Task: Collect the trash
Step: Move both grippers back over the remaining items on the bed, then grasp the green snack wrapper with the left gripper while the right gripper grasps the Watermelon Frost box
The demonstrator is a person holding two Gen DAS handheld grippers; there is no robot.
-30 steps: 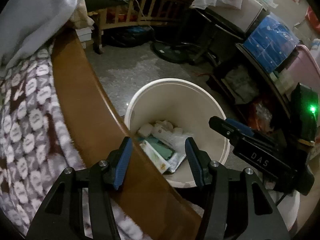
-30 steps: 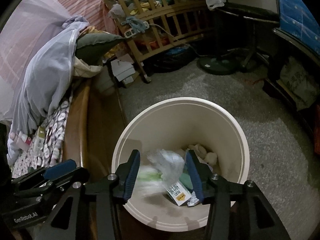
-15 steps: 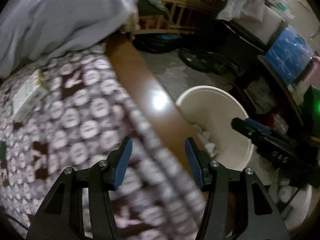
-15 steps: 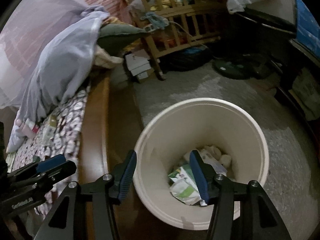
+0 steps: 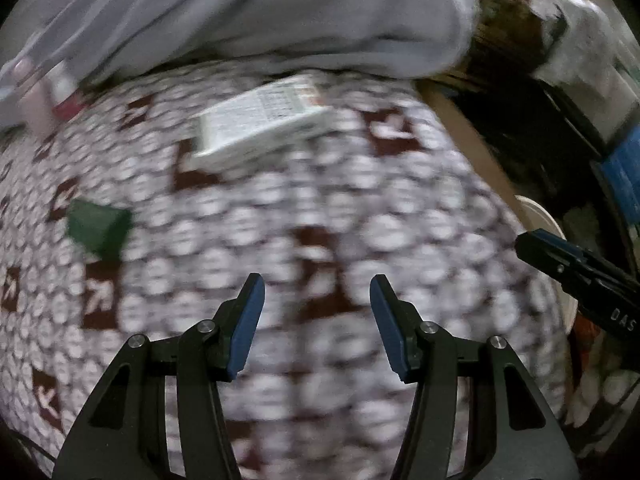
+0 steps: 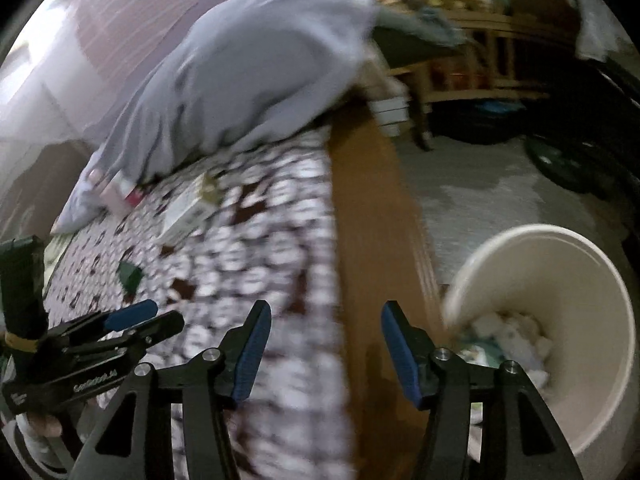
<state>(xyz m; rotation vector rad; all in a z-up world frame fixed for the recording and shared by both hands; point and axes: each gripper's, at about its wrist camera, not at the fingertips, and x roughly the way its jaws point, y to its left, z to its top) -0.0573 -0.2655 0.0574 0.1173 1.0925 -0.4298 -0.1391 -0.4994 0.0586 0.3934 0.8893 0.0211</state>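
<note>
the white bucket (image 6: 568,320) stands on the grey floor (image 6: 472,196) just beside the brown wooden bed rail (image 6: 376,220); inside it lies a heap of crumpled white tissue and pale wrappers (image 6: 516,336), too blurred to sort out; in the left wrist view only a sliver of the bucket's rim shows past the rail; on the bed a brown blanket with white blobs (image 5: 320,248) carries the loose trash: a flat white printed box (image 5: 260,124) near the grey cloth heap (image 5: 256,12), a small dark green scrap (image 5: 98,230) well apart from the box, and a pink and red item (image 5: 48,96) at the edge of the cloth, half hidden; the left gripper (image 5: 317,322) hangs over the blanket with its blue pads spread and nothing between them; the right gripper (image 6: 326,354) sits over the rail, between blanket and bucket; its jaws have just been opening and stand spread, with nothing between them.
</note>
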